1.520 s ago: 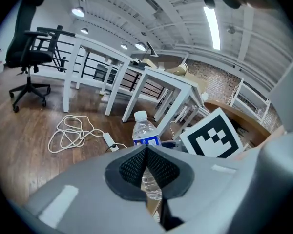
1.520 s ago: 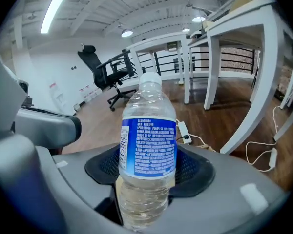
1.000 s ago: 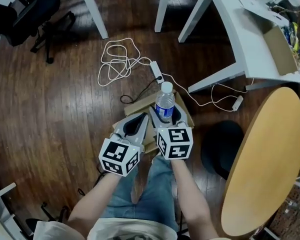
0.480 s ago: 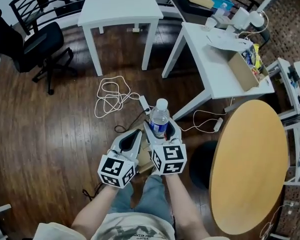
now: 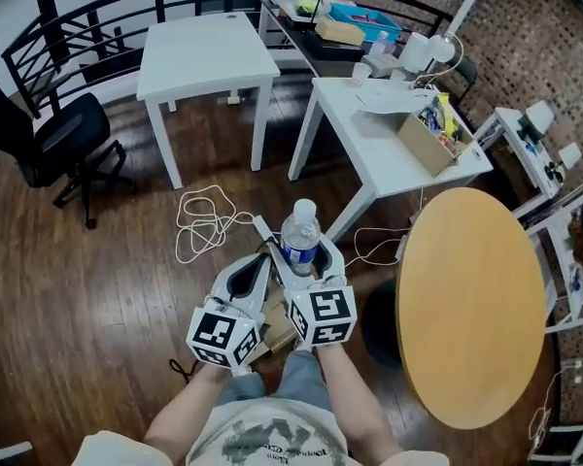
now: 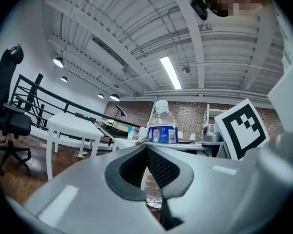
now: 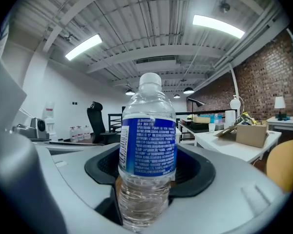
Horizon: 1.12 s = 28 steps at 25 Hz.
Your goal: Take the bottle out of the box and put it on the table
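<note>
Right tool (image 7: 147, 179): jaws closed on the bottle (image 7: 147, 145), with the pads against its clear lower body on both sides. The bottle is upright with a white cap and is held in the air.

Left tool (image 6: 147, 147): jaw tips together, nothing between them. It sits just beside the right tool, on that tool's left. The bottle shows past its tips.

Box (image 5: 276, 326): brown cardboard on the floor, directly beneath both tools and mostly hidden by them and their marker cubes (image 5: 323, 316).

Surroundings:
- Round wooden table (image 5: 471, 309), near the right tool on its right.
- White table (image 5: 394, 129), ahead of the tools, carrying an open carton (image 5: 426, 142) and papers.
- Second white table (image 5: 206, 54), farther ahead and to the left.
- White cable (image 5: 206, 223), coiled on the dark wood floor (image 5: 97, 260) just ahead of the left tool.
- Black office chair (image 5: 53, 139), well off to the left.

Writing: the bottle has a blue wrap label with dense white print, too small to read.
</note>
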{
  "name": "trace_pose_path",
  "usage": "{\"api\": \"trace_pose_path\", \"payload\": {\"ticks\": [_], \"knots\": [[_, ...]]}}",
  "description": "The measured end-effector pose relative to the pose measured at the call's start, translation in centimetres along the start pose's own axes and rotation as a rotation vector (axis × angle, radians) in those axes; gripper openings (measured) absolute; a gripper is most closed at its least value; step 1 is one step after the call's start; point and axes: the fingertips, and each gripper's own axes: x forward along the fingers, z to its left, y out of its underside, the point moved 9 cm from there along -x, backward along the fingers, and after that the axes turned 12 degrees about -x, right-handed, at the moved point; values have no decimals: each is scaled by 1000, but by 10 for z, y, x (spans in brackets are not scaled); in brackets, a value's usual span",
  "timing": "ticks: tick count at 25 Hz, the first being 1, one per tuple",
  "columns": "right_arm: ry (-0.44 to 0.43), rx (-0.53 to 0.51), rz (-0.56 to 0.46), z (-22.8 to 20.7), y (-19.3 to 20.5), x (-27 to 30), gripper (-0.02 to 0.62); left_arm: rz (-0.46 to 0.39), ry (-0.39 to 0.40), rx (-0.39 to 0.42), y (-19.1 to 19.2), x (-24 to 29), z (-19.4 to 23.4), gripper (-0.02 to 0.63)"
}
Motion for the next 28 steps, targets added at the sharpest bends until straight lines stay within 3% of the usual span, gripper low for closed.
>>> {"api": "trace_pose_path", "payload": {"ticks": [6, 14, 28], "knots": [[84, -10, -46, -4, -20, -25, 287, -25, 89, 15, -19, -5, -21, -8], [244, -10, -71, -35, -28, -60, 287, 7, 226, 25, -21, 16, -52, -8], [485, -7, -69, -136, -2, -145, 287, 119, 446, 48, 23, 92, -156, -8]]}}
